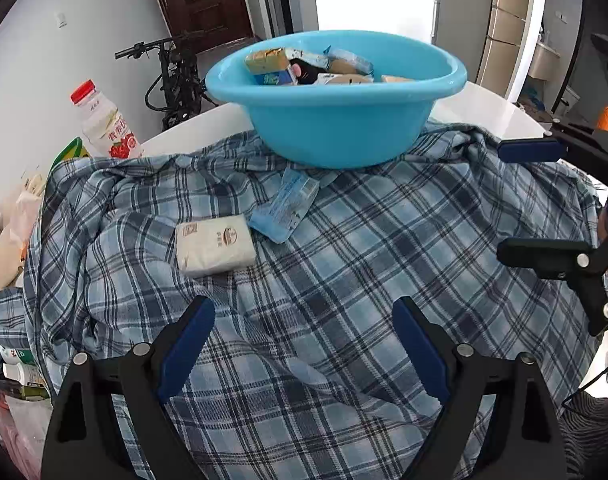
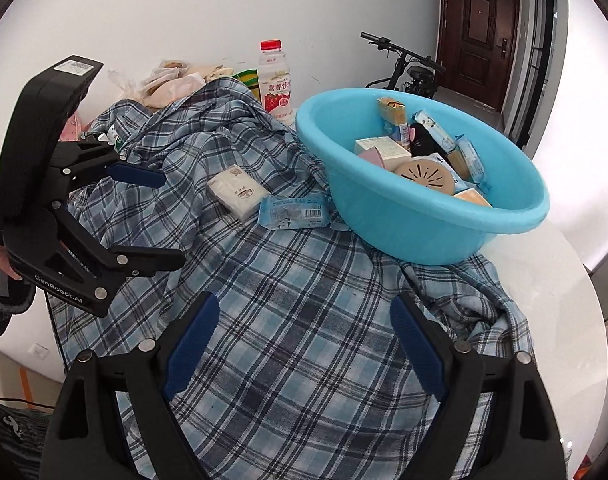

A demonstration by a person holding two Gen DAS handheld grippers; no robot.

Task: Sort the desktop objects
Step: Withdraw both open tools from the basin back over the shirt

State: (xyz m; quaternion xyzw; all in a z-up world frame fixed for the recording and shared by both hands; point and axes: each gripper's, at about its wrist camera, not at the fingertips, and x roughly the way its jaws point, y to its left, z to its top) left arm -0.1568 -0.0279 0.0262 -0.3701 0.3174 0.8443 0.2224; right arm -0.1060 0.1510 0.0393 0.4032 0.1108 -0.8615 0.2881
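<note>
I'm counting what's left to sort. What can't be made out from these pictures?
- Bottom of the blue basin: both views, the upper packets cover whatever lies beneath.
- Table under the plaid shirt: both views, the cloth hides anything below it.
- Bags and bottles at the left edge: left wrist view, cut off by the frame; right wrist view, partly behind the left gripper.

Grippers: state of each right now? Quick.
Left gripper: open, nothing between its fingers, above the plaid shirt.
Right gripper: open, holding nothing, also over the shirt.
</note>
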